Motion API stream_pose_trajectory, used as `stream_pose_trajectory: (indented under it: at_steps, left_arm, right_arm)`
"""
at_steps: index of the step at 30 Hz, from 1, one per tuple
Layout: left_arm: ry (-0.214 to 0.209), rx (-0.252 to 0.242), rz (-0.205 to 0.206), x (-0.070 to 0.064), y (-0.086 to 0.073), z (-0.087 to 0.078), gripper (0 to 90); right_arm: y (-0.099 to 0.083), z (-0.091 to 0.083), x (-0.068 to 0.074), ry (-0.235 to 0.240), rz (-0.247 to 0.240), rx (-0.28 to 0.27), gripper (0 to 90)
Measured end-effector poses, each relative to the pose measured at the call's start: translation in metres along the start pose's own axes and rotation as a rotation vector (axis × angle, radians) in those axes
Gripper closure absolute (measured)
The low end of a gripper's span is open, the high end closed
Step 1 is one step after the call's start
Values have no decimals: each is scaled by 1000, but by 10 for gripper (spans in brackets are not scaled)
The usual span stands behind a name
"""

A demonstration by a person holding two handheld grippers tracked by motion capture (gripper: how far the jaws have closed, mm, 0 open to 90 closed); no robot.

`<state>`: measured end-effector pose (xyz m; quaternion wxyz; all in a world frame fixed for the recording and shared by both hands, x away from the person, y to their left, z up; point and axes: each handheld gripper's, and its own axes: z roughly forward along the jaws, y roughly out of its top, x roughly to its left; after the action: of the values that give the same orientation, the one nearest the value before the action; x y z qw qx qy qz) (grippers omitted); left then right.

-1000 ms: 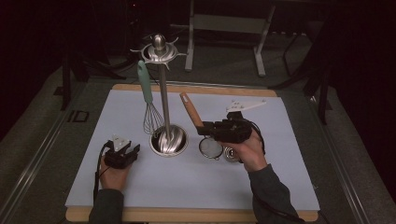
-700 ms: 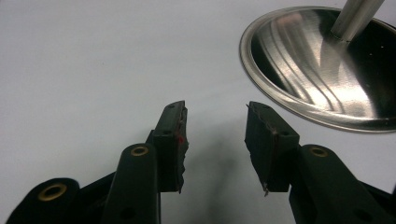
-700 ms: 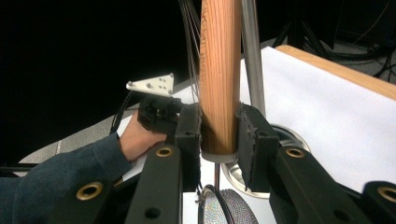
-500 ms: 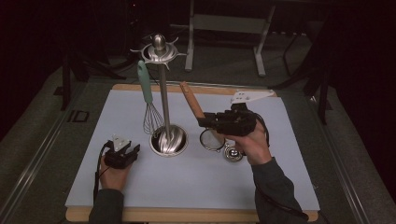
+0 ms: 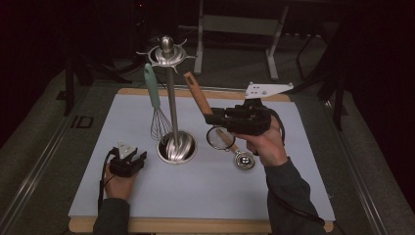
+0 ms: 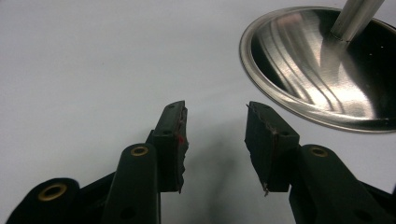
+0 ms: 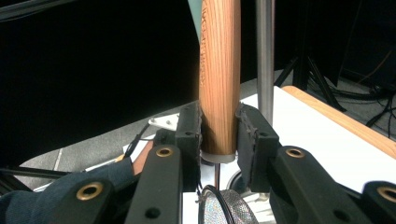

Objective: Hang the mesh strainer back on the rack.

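Whisk (image 5: 157, 115) (hung) beside gripped strainer (image 5: 218, 137)

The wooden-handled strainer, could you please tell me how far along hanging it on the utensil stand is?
Done: a whisk already hangs from the stand. In hand: the right gripper clamps the strainer's wooden handle, lifted and tilted toward the stand. Left: hooking it on the top. The left gripper rests open beside the stand's base.

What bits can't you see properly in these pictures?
- Strainer, high view: the right gripper covers the middle of its wooden handle.
- Strainer mesh, right gripper view: cut off by the bottom edge.
- Utensil stand, left gripper view: its pole runs off the top edge.
- Round metal piece, high view: too small to identify.
- Left gripper, high view: fingers too small and dark.
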<state>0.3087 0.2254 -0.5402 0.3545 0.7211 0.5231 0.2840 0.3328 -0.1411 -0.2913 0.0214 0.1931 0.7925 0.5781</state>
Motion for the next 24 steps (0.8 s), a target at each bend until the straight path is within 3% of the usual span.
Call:
stream_pose_trajectory:
  at_steps: [13,24]
  left_arm:
    - [-2,0,0,0,0,0,586]
    - [-2,-1,-1,0,0,0,586]
  right_arm:
    - [13,10,8,37,-25,-3,720]
    - [18,26,-6,39,-1,37,720]
